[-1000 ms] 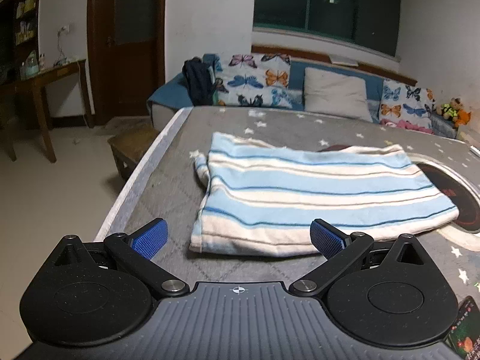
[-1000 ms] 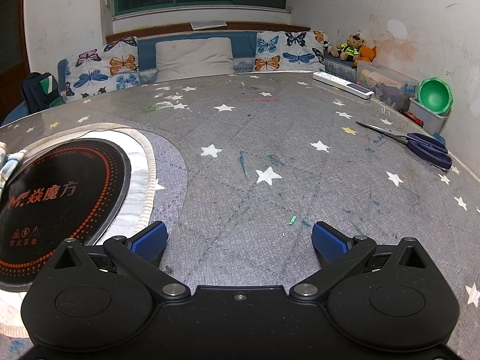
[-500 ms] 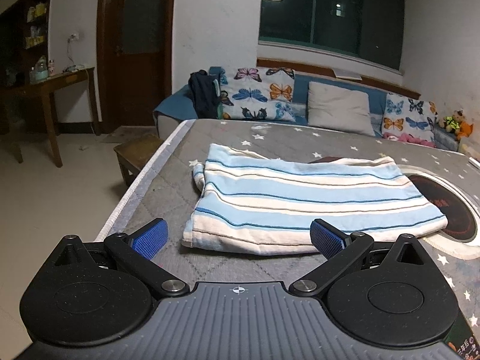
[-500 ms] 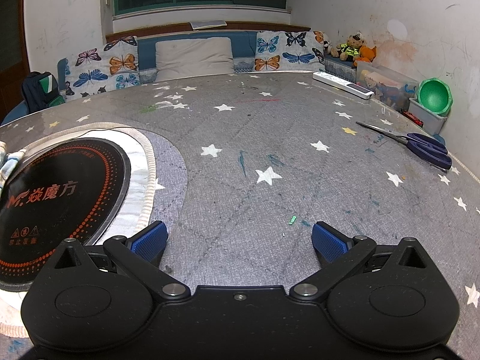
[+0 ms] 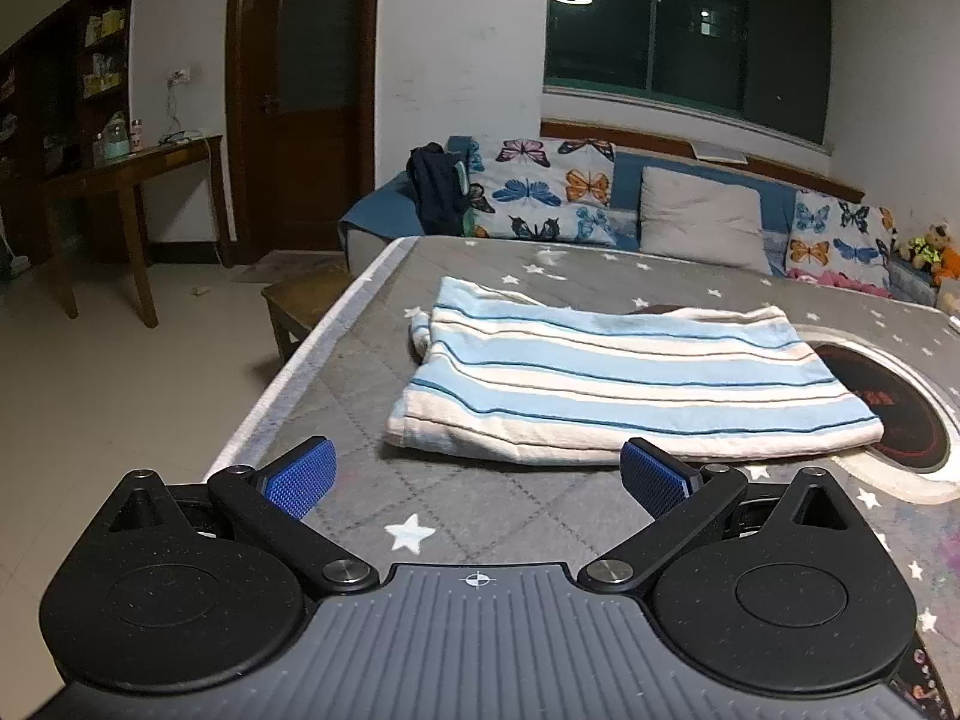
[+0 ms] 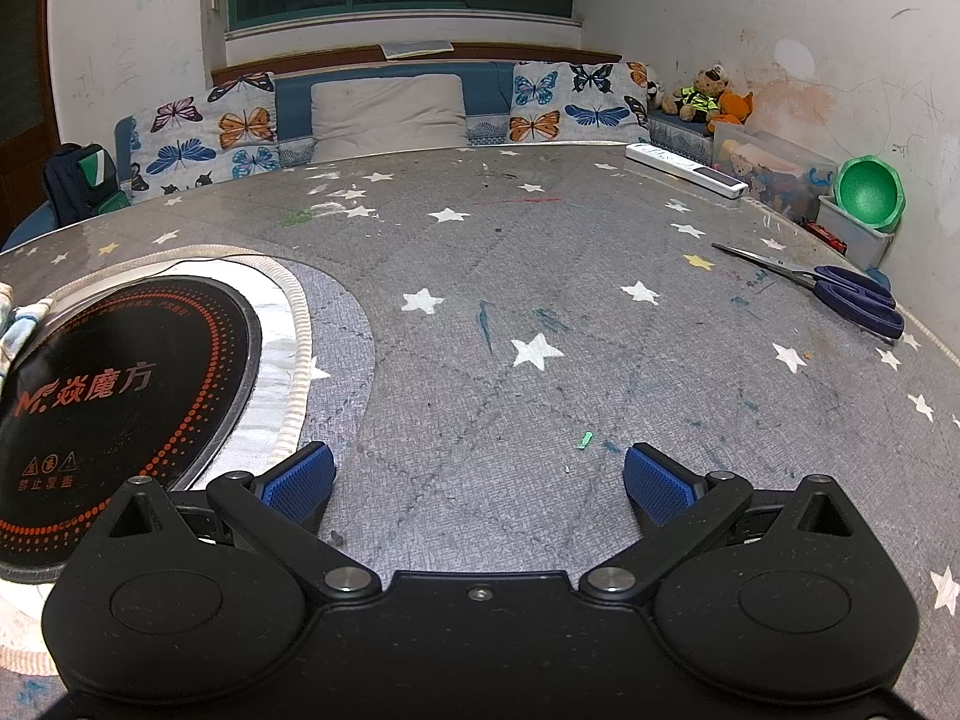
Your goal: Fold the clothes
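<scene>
Left gripper (image 5: 478, 477): jaws spread wide, blue pads (image 5: 300, 477) holding nothing; it hovers over the near edge of the counter (image 5: 480, 516), just short of the garment.
Change, left view: compared with a second ago the gripper has drawn back and lifted a little; the garment now sits further from the pads, and more of the grey starred cloth shows between them, including a white star that was hidden before.
Striped garment (image 5: 624, 384): folded into a flat oblong of pale blue, white and dark lines, lying on the counter near its left edge. Its right end overlaps the rim of the round black hotplate (image 5: 900, 420). Its shape is the same as before.
Right gripper (image 6: 478, 477): jaws equally spread, empty, low over bare counter (image 6: 540, 276) to the right of the hotplate (image 6: 120, 396).
Change, right view: nothing has shifted; the view matches the earlier one.
Garment from the right: only a corner (image 6: 18, 324) shows at the far left, touching the hotplate's edge.
Further out on the counter: scissors (image 6: 840, 294) near the right edge, a white remote (image 6: 690, 171) beyond them.
Behind the counter: a blue sofa with butterfly cushions (image 6: 240, 132) under the window.
Left of the counter: a wooden stool (image 5: 300, 300) and a side desk (image 5: 132, 180) on the pale floor.
</scene>
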`<state>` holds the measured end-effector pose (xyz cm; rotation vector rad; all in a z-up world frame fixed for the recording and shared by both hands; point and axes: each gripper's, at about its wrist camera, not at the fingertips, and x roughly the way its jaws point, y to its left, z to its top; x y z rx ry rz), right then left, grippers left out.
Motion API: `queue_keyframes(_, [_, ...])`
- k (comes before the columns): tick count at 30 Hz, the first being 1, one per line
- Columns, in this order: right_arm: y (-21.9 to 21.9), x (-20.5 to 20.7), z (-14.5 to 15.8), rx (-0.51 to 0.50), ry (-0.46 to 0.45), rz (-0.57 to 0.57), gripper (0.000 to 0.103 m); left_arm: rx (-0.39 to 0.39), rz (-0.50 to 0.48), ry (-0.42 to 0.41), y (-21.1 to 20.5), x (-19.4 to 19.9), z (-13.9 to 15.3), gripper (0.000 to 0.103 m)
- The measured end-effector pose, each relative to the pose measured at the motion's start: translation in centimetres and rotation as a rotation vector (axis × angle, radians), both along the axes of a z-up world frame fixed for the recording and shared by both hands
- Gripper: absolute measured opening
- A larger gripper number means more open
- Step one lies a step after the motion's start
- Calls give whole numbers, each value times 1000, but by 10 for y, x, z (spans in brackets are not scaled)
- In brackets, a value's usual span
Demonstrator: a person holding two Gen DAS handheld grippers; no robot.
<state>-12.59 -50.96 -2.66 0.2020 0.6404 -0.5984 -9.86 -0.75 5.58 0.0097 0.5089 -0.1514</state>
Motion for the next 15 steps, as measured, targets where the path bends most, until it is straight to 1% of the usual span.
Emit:
queue_keyframes(6, [-1,-1,0,1,-1,0,103,18,26,-12,9,-22,13,102])
queue_keyframes(11, [-1,-1,0,1,-1,0,103,14,30,0,4,-19,12,102])
queue_keyframes(15, [-1,-1,0,1,-1,0,103,33,14,8,-7,-13,9,102])
